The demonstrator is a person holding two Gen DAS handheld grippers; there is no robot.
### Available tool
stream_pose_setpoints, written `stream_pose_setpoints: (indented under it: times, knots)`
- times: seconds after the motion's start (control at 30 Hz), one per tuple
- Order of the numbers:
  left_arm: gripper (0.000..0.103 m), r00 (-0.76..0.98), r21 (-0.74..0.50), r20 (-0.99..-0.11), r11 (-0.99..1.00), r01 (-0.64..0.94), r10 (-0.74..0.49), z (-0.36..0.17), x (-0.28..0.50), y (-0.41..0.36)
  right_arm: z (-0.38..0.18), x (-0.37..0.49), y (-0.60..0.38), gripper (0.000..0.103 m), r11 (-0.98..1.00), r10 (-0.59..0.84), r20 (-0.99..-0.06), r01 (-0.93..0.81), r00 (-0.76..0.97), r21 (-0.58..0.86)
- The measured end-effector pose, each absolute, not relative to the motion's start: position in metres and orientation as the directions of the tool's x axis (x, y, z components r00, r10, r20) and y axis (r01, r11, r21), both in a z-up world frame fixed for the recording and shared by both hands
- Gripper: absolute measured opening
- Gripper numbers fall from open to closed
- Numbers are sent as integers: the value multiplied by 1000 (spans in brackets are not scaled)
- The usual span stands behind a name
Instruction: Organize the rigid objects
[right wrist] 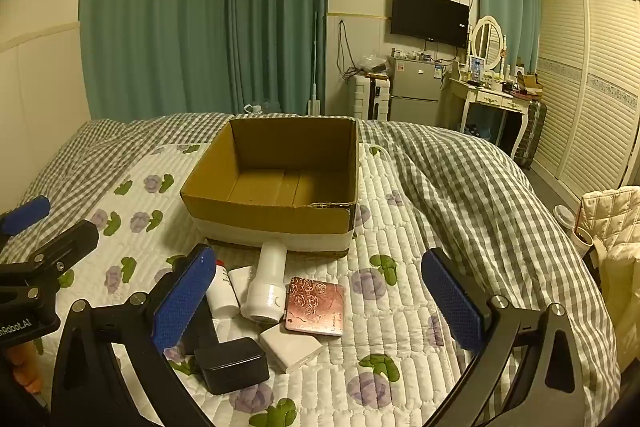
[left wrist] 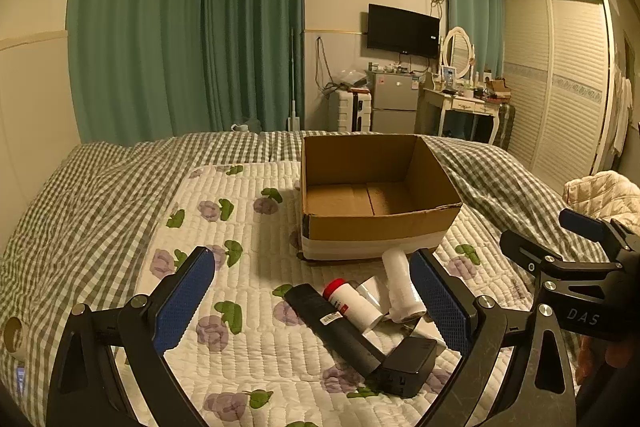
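An open, empty cardboard box stands on the quilted bed. In front of it lies a pile: a white bottle with a red cap, a white cylinder device, a long black bar, a black adapter box, a white square block and a pink rose-patterned case. My left gripper is open, hovering above the pile. My right gripper is open, above the pile's right side. Neither holds anything.
The floral quilt lies over a green checked duvet. A cream padded cloth hangs at the right of the bed. Curtains, a fridge, a dressing table and a wardrobe stand beyond the bed.
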State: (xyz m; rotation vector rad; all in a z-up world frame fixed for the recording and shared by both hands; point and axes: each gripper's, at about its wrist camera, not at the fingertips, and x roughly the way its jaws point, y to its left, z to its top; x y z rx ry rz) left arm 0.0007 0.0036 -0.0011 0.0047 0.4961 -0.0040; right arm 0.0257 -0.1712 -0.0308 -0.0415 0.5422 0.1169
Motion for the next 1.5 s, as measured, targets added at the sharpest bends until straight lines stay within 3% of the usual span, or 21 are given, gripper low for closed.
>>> stream_pose_setpoints:
  times: [1.5]
  knots:
    - [100,874,12,-485,999,-37,38,-3,3,9,-31,21,-168,103,992,94,-529,-126,843,-25]
